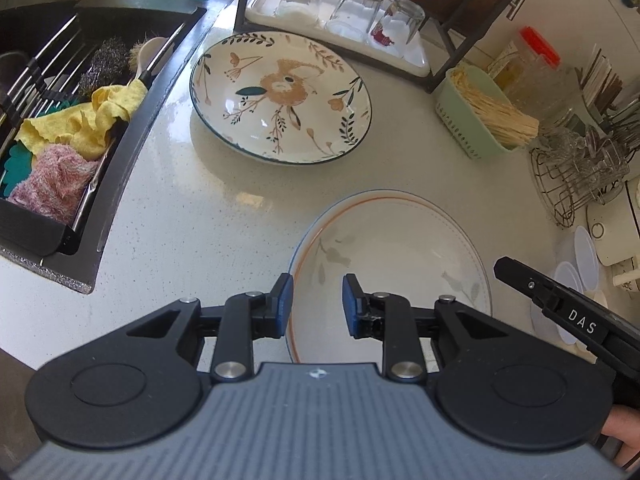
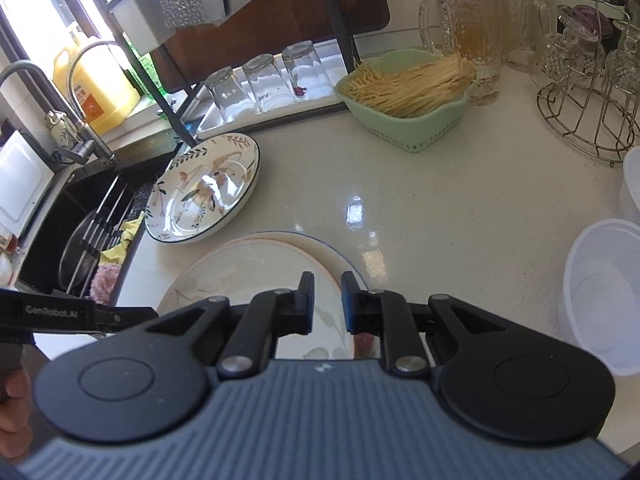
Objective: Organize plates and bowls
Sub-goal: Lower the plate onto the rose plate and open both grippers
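Left gripper [image 1: 316,304]: jaws are set narrowly apart above the near-left rim of the orange-rimmed plate [image 1: 400,248]; nothing is pinched between the blue pads [image 1: 283,306].

Right gripper [image 2: 326,306]: jaws are drawn almost together, with only a slim gap seen; the same plate [image 2: 248,268] lies beneath them, and whether its rim is pinched cannot be told.

Counter [image 1: 168,220], pale and glossy, listed left to right:
- Sink [image 1: 36,92], dark, at the far left, in which a yellow cloth [image 1: 92,120] and a pink cloth [image 1: 56,180] are held.
- Floral plate [image 1: 280,96], flat on the counter, far of the orange-rimmed plate and apart from it.
- White tray [image 1: 416,56], behind the floral plate, on which three upturned glasses [image 1: 356,4] are stood.
- Green basket [image 1: 464,120], filled with pale sticks, at the right.
- Wire rack [image 1: 568,184] of glassware, further right.
- White plastic bowl [image 2: 600,288], at the near right.
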Demonstrator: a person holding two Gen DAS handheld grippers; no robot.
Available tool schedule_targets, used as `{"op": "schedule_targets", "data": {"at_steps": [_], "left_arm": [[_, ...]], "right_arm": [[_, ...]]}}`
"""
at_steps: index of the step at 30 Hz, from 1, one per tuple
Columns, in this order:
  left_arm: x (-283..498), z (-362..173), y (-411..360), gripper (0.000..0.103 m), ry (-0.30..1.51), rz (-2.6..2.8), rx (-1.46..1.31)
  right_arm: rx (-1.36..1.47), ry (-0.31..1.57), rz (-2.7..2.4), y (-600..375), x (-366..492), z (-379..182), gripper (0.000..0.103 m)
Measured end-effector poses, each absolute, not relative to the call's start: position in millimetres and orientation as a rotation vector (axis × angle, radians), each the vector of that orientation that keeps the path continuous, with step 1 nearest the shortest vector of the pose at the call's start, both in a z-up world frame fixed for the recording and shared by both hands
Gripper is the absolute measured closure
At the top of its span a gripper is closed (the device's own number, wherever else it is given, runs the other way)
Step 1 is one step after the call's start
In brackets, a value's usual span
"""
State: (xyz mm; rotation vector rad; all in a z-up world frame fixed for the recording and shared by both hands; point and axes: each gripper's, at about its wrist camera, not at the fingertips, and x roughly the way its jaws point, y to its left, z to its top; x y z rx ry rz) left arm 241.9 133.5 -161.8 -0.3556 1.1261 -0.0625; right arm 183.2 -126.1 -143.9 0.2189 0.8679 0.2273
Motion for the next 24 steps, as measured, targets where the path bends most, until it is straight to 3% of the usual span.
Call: {"op": "schedule_targets", "data": {"at_steps": [24], "left_arm": [[170.1, -62.0, 92.4, 0.073, 0.918, -0.108, -0.214]], "right_arm": [[0.24, 0.687, 0.319, -141.5, 117.6, -46.9, 0.085]]}}
